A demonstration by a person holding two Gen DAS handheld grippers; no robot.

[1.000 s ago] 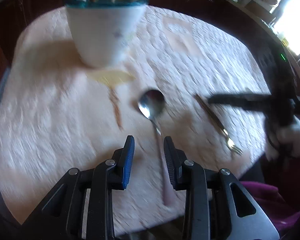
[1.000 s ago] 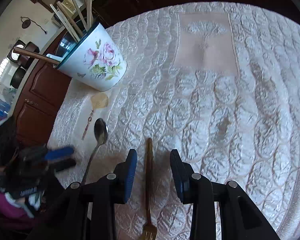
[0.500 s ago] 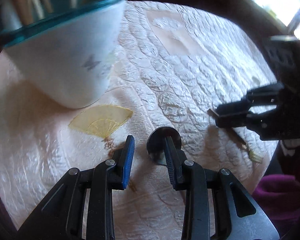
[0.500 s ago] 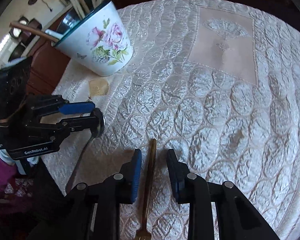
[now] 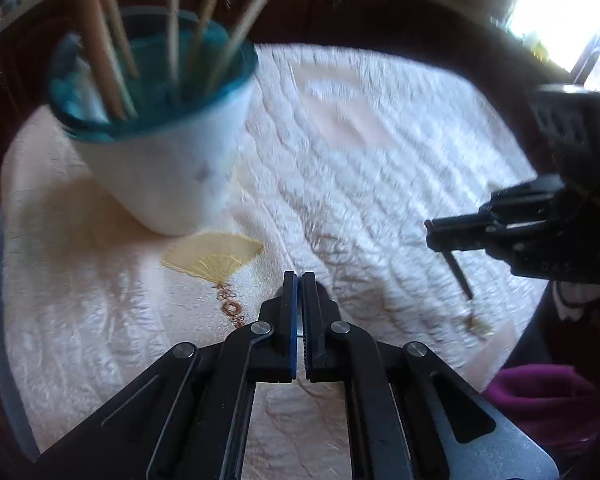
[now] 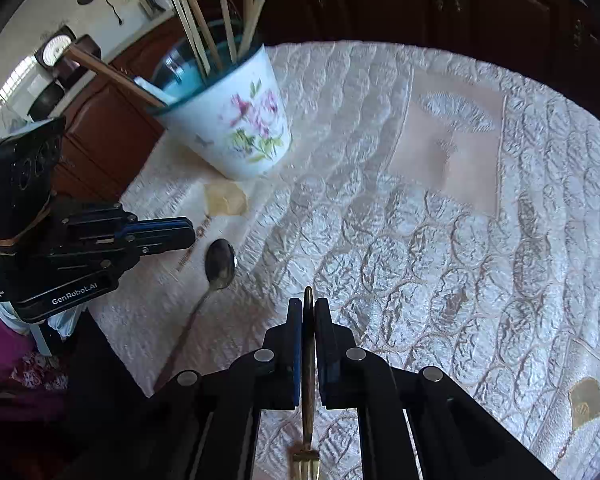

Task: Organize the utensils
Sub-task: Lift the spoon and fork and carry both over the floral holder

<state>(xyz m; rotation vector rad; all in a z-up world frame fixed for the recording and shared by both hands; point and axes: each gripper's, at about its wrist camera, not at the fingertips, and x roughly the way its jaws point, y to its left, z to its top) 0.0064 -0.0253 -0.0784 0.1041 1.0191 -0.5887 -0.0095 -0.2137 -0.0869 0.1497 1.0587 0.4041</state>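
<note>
We are seeing the fork (image 6: 308,408) clamped between the pads of the right tool (image 6: 308,304), whose jaws are standing pressed in on its handle. The fork's rounded handle end is poking just past the fingertips, and the tines are lying back toward the camera at the bottom edge of the right wrist view. From the left wrist view the same fork (image 5: 458,272) is slanting down out of the right tool (image 5: 430,232), tines lowest. Whether they are touching the quilted cloth (image 6: 420,240) on the bench we cannot tell.

The fork is looking slim and gold-toned, with a dark narrow shaft and a brighter neck at the tines. Its long axis is running along the tool's own fingers.

The left tool (image 5: 299,280) is standing fully closed, and we are seeing nothing between its pads. In the right wrist view the left tool (image 6: 190,234) is hovering just beside the bowl of the spoon (image 6: 220,264). The spoon is lying flat on the cloth, silver, with its bowl toward the floral cup (image 6: 236,128) and its handle running back toward the bench's near edge. The cup is holding wooden sticks (image 6: 224,12).
</note>
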